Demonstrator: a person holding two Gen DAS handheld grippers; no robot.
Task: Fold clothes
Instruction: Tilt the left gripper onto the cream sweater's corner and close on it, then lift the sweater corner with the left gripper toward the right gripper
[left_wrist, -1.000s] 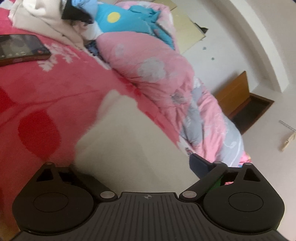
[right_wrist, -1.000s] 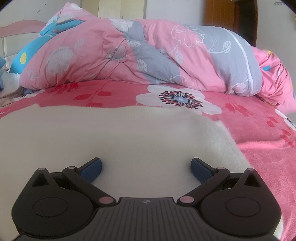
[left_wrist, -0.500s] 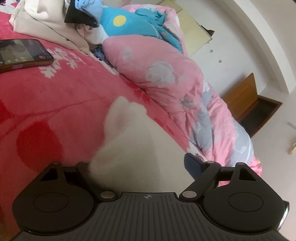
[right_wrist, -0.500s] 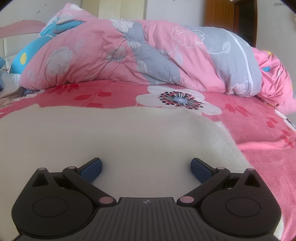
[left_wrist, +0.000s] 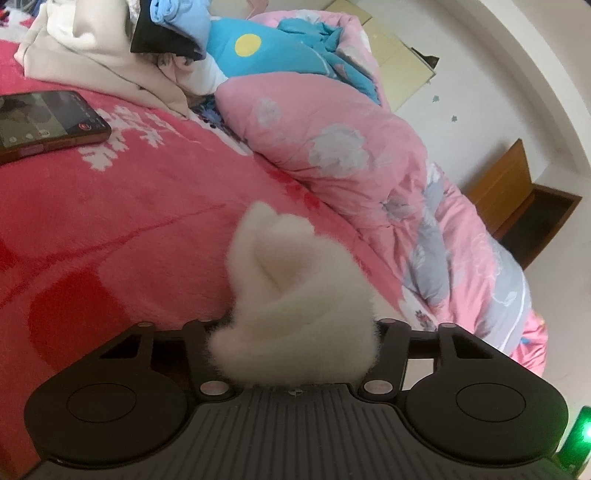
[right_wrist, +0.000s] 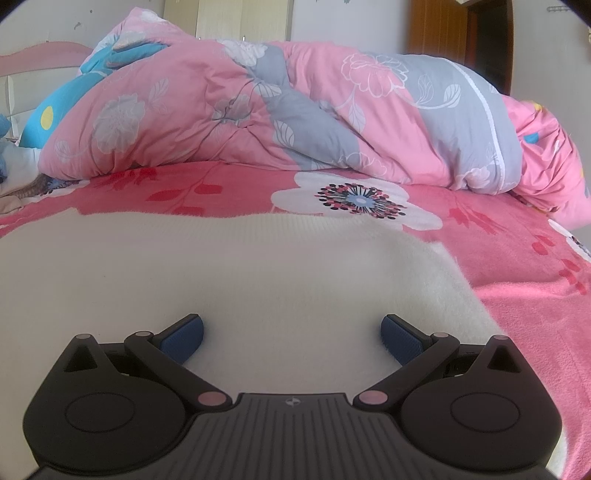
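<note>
The left gripper (left_wrist: 295, 332) is seen closing, white fuzzy cloth bunched between its jaws (the pads are hidden). The right gripper (right_wrist: 291, 334) is held spread wide, its blue pads (right_wrist: 183, 338) gripping nothing.

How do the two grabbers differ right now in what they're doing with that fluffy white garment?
The left gripper has its jaws closing around a bunched fold of the white garment; the right gripper has its jaws wide apart, nothing pinched. On the left the fabric is gathered up; on the right it lies flat. Both are over the same garment.
</note>
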